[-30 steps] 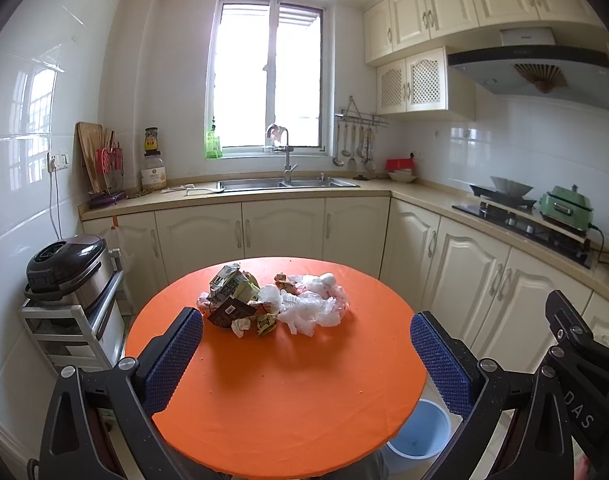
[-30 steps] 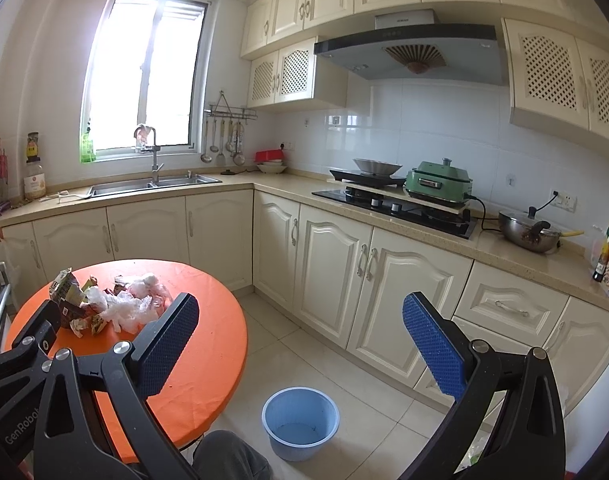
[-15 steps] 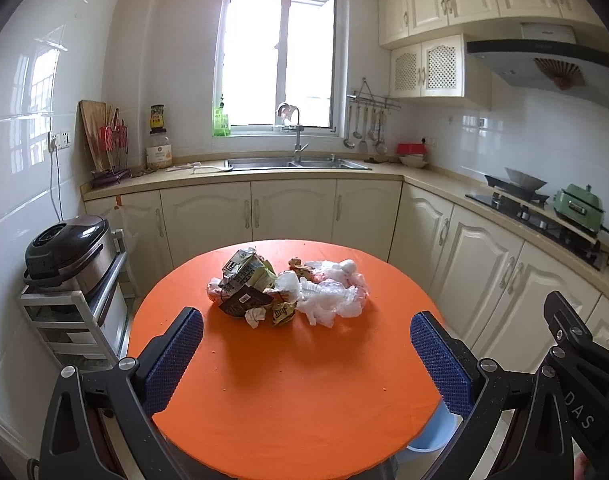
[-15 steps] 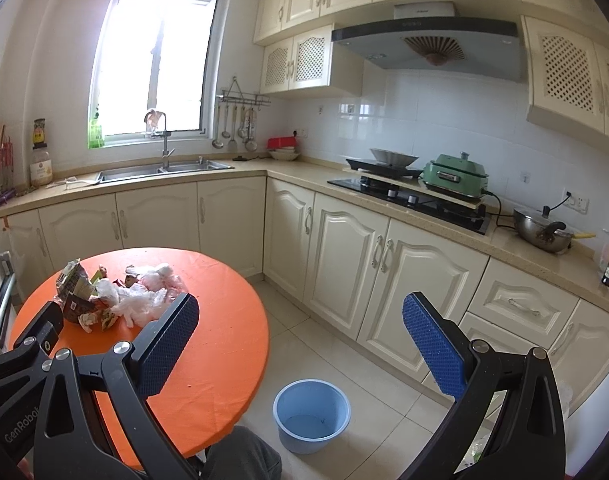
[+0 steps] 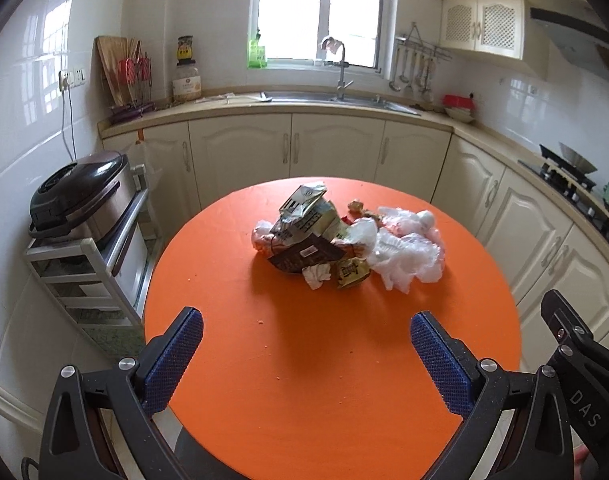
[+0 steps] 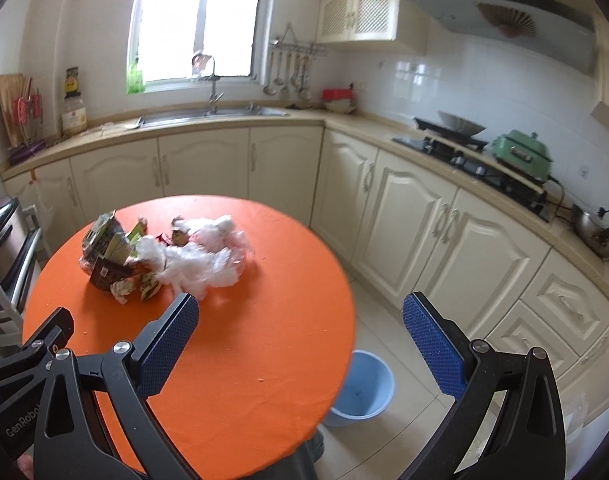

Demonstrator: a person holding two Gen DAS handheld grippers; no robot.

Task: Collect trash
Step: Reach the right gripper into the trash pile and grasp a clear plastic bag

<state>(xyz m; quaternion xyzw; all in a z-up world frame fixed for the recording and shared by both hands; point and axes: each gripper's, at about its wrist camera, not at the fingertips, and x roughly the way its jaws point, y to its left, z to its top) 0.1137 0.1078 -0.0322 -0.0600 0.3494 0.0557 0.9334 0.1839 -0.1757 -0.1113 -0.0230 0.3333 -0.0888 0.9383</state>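
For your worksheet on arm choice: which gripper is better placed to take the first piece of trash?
Probably left: the left gripper faces the trash pile squarely, open. The right gripper points past it.

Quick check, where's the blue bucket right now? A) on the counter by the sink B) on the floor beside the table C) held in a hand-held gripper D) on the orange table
B: the right wrist view shows the blue bucket standing on the tiled floor just past the edge of the orange table.
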